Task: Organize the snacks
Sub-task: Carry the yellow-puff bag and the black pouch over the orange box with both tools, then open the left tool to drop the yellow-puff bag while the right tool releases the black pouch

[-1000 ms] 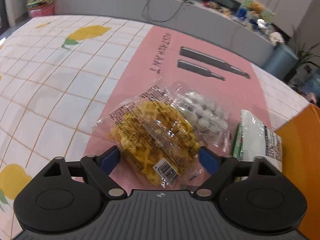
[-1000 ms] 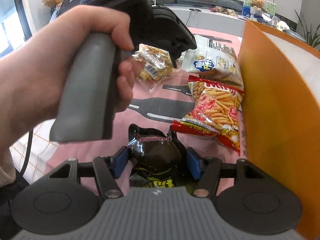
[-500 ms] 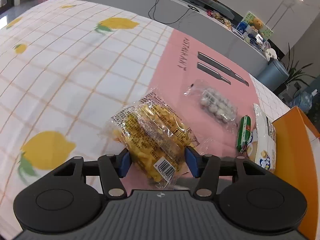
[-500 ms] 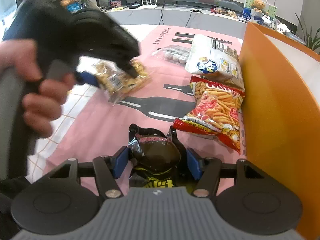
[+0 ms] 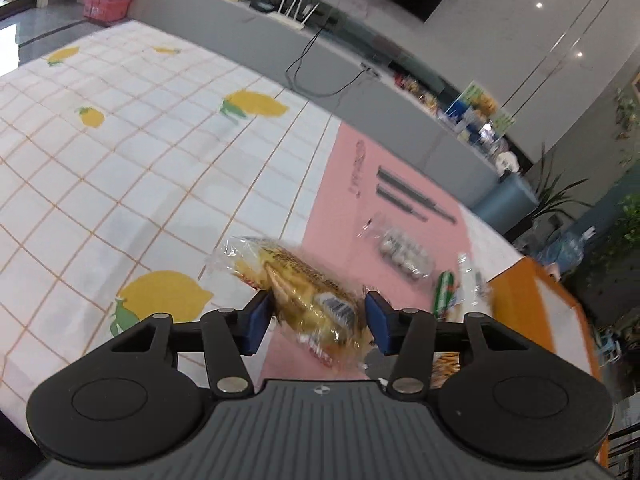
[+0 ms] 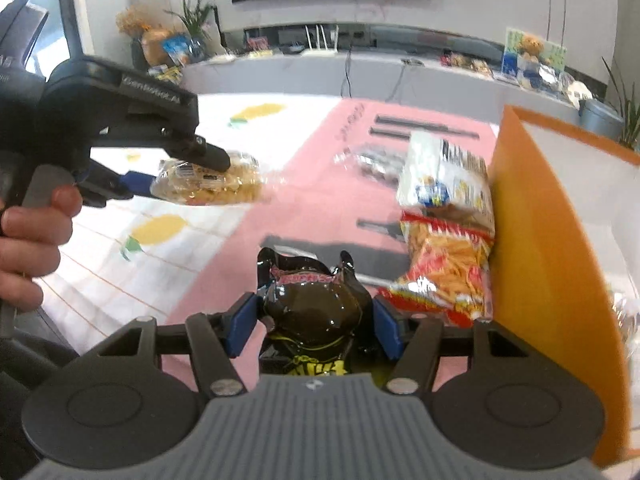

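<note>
My left gripper point(image 5: 318, 320) is shut on a clear bag of yellow snacks point(image 5: 304, 288) and holds it in the air above the table; it also shows in the right wrist view point(image 6: 208, 184). My right gripper point(image 6: 310, 322) is shut on a dark brown glossy snack bag point(image 6: 314, 308) above the pink mat point(image 6: 304, 208). An orange bin point(image 6: 536, 248) stands at the right. A red fries bag point(image 6: 444, 272) and a white snack bag point(image 6: 444, 176) lie against its wall. A clear bag of white balls point(image 5: 404, 250) lies on the mat.
The table carries a white lemon-print cloth point(image 5: 120, 152). A green packet point(image 5: 444, 290) lies by the bin in the left wrist view. A grey counter point(image 6: 360, 76) with clutter runs behind the table.
My left gripper has closed on the yellow snack bag and lifted it off the mat, up and to the left. My right gripper has risen slightly with the brown bag.
</note>
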